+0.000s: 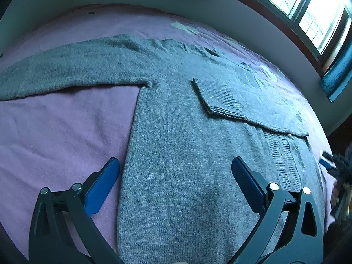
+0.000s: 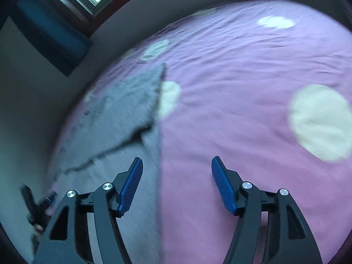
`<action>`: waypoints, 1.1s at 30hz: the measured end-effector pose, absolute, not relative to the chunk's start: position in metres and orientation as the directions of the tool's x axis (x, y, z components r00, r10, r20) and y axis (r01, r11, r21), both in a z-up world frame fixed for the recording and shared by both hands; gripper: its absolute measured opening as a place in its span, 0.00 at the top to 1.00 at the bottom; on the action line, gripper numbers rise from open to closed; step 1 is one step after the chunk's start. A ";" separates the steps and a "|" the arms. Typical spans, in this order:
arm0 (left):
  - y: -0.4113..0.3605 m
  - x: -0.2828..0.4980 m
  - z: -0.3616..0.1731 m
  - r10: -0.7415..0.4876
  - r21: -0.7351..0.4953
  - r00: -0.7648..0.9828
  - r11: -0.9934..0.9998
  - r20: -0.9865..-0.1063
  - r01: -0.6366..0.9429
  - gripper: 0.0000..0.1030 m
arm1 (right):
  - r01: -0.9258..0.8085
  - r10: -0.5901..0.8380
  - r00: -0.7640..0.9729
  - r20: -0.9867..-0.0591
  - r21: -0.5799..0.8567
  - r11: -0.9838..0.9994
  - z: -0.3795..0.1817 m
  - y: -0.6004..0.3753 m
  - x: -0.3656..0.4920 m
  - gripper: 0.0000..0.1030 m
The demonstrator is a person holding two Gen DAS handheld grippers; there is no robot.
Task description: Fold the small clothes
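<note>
A grey knit sweater (image 1: 176,145) lies flat on a pink bed sheet (image 1: 55,132). Its left sleeve (image 1: 66,68) stretches out to the left; its right sleeve (image 1: 222,96) is folded across the chest. My left gripper (image 1: 176,167) is open and empty, low over the sweater's lower body, its left finger past the sweater's left edge. In the blurred right wrist view the sweater (image 2: 114,114) fills the left side. My right gripper (image 2: 177,167) is open and empty over the sweater's right edge. The other gripper shows at the right edge of the left wrist view (image 1: 330,165).
The pink sheet (image 2: 242,110) has pale round spots (image 2: 319,121) and spreads to the right of the sweater. A grey wall (image 1: 253,15) and a window (image 1: 308,6) with blue curtains (image 1: 338,74) stand behind the bed.
</note>
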State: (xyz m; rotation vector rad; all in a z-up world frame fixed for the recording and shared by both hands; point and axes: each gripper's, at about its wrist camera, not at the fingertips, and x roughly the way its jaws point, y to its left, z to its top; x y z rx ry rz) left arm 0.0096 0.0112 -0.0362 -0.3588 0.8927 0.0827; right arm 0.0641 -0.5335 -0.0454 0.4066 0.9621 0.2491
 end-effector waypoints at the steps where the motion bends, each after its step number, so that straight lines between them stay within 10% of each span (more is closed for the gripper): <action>1: 0.011 0.010 -0.036 -0.077 -0.269 0.628 0.938 -0.775 -0.217 0.02 | -0.010 0.358 0.563 -0.745 0.427 0.904 -0.048 -0.539 0.055 0.36; 10: 0.034 -0.007 -0.021 -0.070 -0.290 0.647 0.927 -0.759 -0.239 0.02 | -0.045 0.420 0.612 -0.670 0.501 0.864 -0.064 -0.545 0.053 0.17; 33: 0.334 -0.086 -0.038 0.116 -0.621 0.794 0.560 -0.597 -0.549 0.05 | -0.039 0.437 0.623 -0.648 0.532 0.846 -0.062 -0.542 0.049 0.12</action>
